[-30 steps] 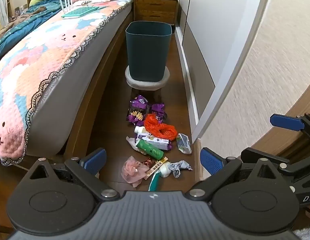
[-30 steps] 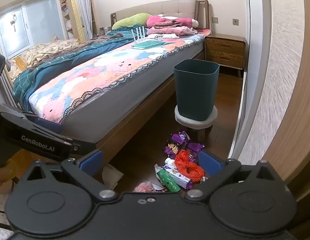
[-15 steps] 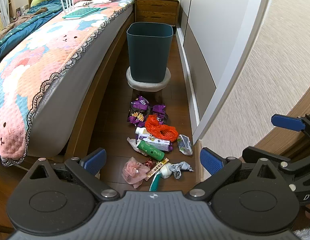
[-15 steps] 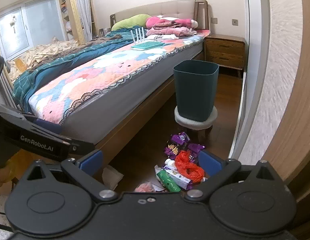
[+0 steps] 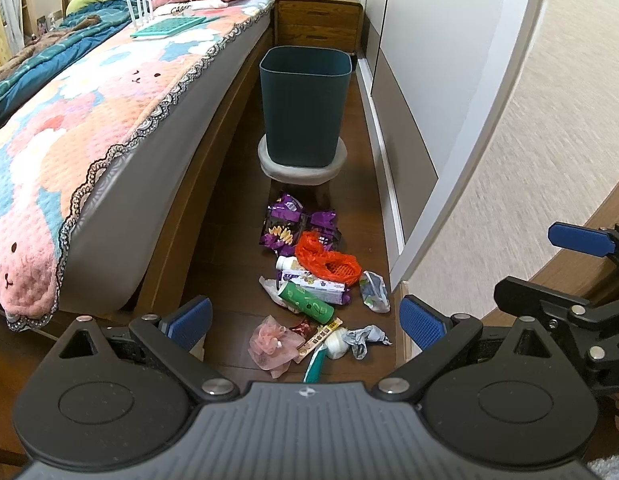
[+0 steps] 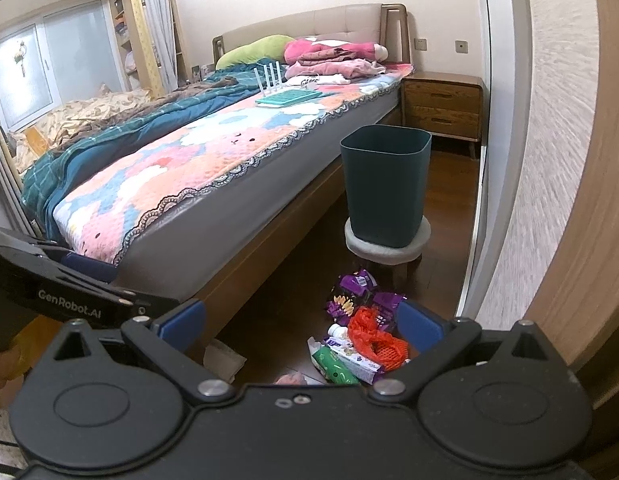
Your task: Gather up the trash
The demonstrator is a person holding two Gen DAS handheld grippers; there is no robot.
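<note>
Black left tool point(image 6: 49, 292) reads "GenRobot.AI"; both tools, right tool point(image 6: 301, 322) included, gape empty above trash point(image 5: 313, 280).

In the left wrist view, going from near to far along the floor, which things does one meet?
Pink mesh puff → green bottle → orange net bag → purple snack bag → round stool → dark green bin → wooden nightstand.

Narrow floor strip point(image 5: 237, 216) hemmed by bed frame point(image 5: 181, 240) on one side of the dark green bin point(image 5: 305, 104), wardrobe doors point(image 5: 405, 80) on the other. Blocked just before the bin by scattered trash point(image 5: 309, 280) across most of the strip; bare boards bed-side of the litter. Open above the bin's mouth.
</note>
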